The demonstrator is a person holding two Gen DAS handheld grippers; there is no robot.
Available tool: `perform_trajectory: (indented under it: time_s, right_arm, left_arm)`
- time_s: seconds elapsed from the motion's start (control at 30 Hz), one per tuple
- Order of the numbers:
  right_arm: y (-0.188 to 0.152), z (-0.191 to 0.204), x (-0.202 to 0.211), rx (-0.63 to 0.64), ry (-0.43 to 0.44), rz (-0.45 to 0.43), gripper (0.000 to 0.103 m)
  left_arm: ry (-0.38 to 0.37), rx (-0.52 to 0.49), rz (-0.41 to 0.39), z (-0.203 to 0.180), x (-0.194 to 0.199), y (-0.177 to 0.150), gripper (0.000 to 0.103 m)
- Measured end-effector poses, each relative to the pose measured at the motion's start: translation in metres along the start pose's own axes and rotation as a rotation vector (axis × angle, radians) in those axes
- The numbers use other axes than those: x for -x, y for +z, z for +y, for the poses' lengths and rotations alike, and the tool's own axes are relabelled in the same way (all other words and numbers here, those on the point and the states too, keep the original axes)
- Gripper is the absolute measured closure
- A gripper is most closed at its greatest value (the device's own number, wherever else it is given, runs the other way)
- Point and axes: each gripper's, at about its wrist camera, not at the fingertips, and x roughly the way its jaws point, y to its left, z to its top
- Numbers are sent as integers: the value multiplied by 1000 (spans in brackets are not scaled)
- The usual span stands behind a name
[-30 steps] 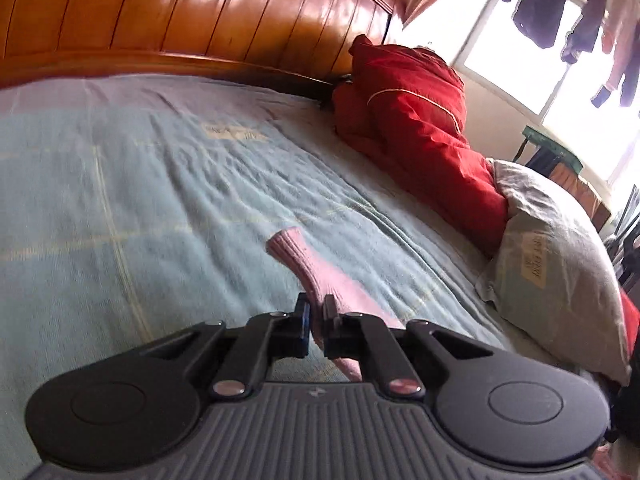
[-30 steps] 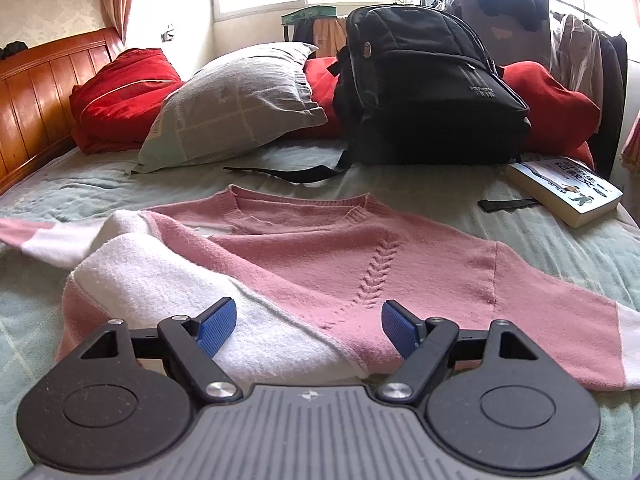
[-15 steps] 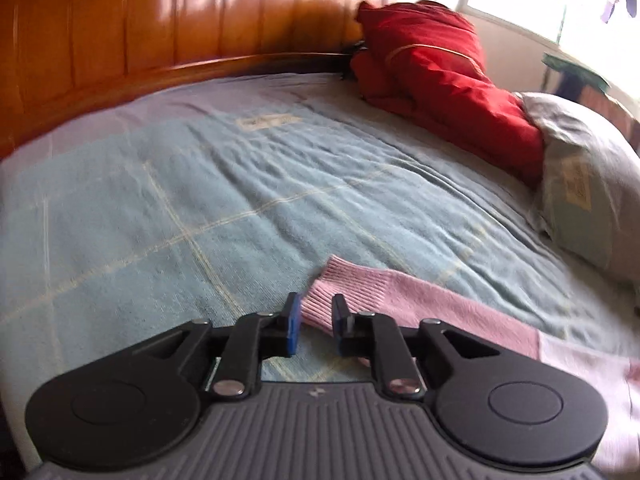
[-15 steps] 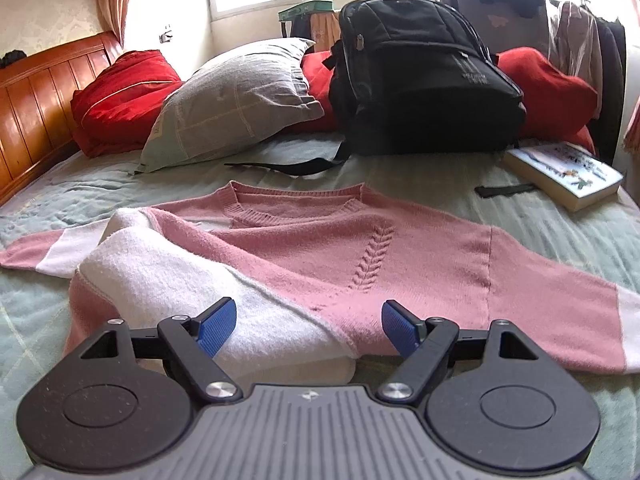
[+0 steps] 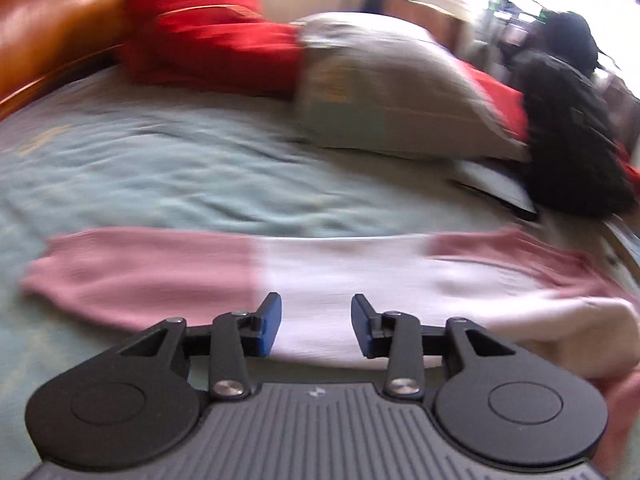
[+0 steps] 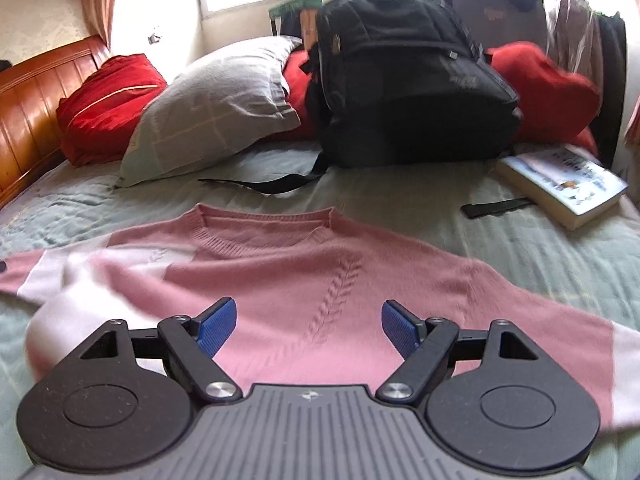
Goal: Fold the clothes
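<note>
A pink and white knit sweater (image 6: 320, 264) lies face up on the bed, neckline toward the pillows. Its left sleeve (image 5: 160, 264) stretches flat across the sheet, pink at the cuff and white further in. My left gripper (image 5: 316, 326) hovers open over the white band of that sleeve, holding nothing; this view is motion-blurred. My right gripper (image 6: 308, 326) is wide open just above the sweater's lower front, with nothing between its blue pads (image 6: 218, 322). The right sleeve (image 6: 560, 312) extends to the right.
The pale green bedsheet (image 6: 400, 196) carries a grey pillow (image 6: 216, 108), red bedding (image 6: 108, 104), a black backpack (image 6: 400, 92) with a loose strap (image 6: 264, 184), and a book (image 6: 564, 184) at the right. A wooden headboard (image 6: 28, 108) bounds the left side.
My left gripper let go of the sleeve cuff, opened, and swung right to face the sleeve's white band. The right gripper moved forward over the sweater, staying open.
</note>
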Motion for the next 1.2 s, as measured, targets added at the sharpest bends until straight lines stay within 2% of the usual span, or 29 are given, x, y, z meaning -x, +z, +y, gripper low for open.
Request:
perform_trajectory:
  time_s: [0.1,0.17,0.27,0.37,0.5,0.7,0.93,1.1,1.2]
  right_arm:
    - [28,-5,-35,-19,2,75,19]
    - [40,-3,-64,-15,-18,142,19]
    - [46,5,-102,14,-53,209,19]
    - [44,15,-142,67,-92,286,19]
    - [49,16,-180,119,-151,298,0]
    - [72,6,-179,36,-128,330,3]
    - [108,55,-141,23,48,340,3]
    - [113,118,-180,71,98,473,3]
    - [101,130,-214,72,48,553,3]
  left_arm:
    - [-79,-68,17,-38,-18,0,59]
    - [-92,-106,22,-57,-26,-3,58]
    - [-120,-113,29,-66,-36,-7,57]
    - [-118,-114,37,-64,-40,-14,57]
    - [-96,-126,43,-59,-41,-24,56]
    - [-98,-120,47,-46,-27,-34,52]
    - [-93,-107,11,-36,-9,-38,48]
    - [-88,-87,-2,-22,-1,-45,44]
    - [-84,-72,-7,-12,2,-50,43]
